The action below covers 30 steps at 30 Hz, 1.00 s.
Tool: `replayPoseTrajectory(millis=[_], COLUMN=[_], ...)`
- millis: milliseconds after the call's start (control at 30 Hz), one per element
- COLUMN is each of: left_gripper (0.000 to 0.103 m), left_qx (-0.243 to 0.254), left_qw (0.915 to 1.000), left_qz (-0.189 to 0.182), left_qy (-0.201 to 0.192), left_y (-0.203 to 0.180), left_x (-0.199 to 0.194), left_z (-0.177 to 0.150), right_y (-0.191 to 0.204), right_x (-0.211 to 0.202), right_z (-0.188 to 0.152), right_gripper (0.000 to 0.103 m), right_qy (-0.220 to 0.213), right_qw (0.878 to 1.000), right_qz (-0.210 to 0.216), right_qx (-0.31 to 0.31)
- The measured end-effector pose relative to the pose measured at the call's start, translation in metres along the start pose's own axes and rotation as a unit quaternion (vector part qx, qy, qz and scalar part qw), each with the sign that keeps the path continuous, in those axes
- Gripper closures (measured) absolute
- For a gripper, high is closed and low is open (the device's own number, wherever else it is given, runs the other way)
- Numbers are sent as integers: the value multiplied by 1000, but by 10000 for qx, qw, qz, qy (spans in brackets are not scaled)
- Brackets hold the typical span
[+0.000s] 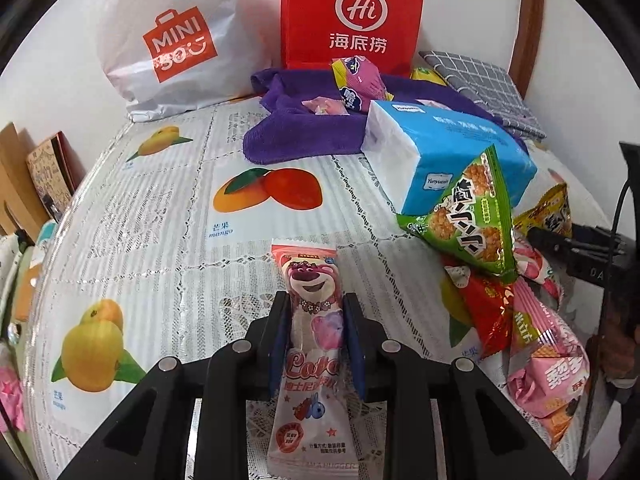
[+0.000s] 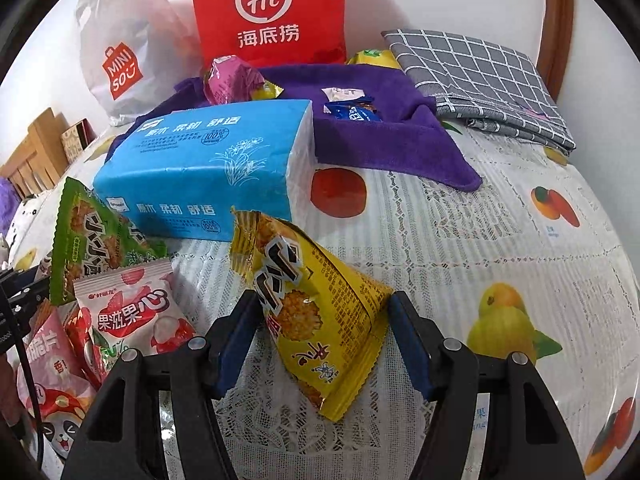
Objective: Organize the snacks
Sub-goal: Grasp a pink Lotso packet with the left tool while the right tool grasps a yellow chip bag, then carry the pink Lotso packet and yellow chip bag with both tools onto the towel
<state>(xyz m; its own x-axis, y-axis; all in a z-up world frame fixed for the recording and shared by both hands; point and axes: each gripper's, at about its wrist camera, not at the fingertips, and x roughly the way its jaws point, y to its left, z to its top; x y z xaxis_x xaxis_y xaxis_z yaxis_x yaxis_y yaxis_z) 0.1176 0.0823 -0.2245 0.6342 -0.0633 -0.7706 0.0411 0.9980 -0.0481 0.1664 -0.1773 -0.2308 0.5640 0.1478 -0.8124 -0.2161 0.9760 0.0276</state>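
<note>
Evidently sorting is partial: a few packets lie on the purple cloth, a loose pile remains on the desk. Left tool grips the pink bear packet; right tool brackets the yellow packet, contact uncertain.

The left gripper has its blue-padded jaws pressed narrowly against a held packet. The right gripper holds wider, jaws flanking another.

White bag: "MINISO". Red bag: "Hi", 海底捞. Tablecloth: "mango", 芒果. Tissue pack: "100%". Pink bear packet: "Lotso". Lychee packet: 果滋果心.
</note>
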Motion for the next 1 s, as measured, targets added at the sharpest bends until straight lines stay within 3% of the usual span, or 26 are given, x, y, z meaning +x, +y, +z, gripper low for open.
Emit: replayPoseTrajectory(millis=[200, 533, 667, 1000], left_gripper=[79, 86, 86, 86], left_qx=[46, -262, -557, -676], left_qw=[9999, 9995, 9976, 9972], left_qz=[103, -149, -397, -300], left_qy=[2, 82, 119, -113], left_y=[-4, 9, 12, 1], left_x=[1, -1, -9, -45], left_z=[0, 2, 8, 29], right_y=[-1, -2, 6, 10], right_x=[0, -8, -20, -63], right_z=[0, -4, -11, 0], right_gripper=[39, 44, 45, 45], right_qy=[-16, -113, -145, -380], right_qw=[10000, 9996, 9996, 9992], right_qz=[-7, -229, -238, -23], right_qx=[7, 127, 54, 146])
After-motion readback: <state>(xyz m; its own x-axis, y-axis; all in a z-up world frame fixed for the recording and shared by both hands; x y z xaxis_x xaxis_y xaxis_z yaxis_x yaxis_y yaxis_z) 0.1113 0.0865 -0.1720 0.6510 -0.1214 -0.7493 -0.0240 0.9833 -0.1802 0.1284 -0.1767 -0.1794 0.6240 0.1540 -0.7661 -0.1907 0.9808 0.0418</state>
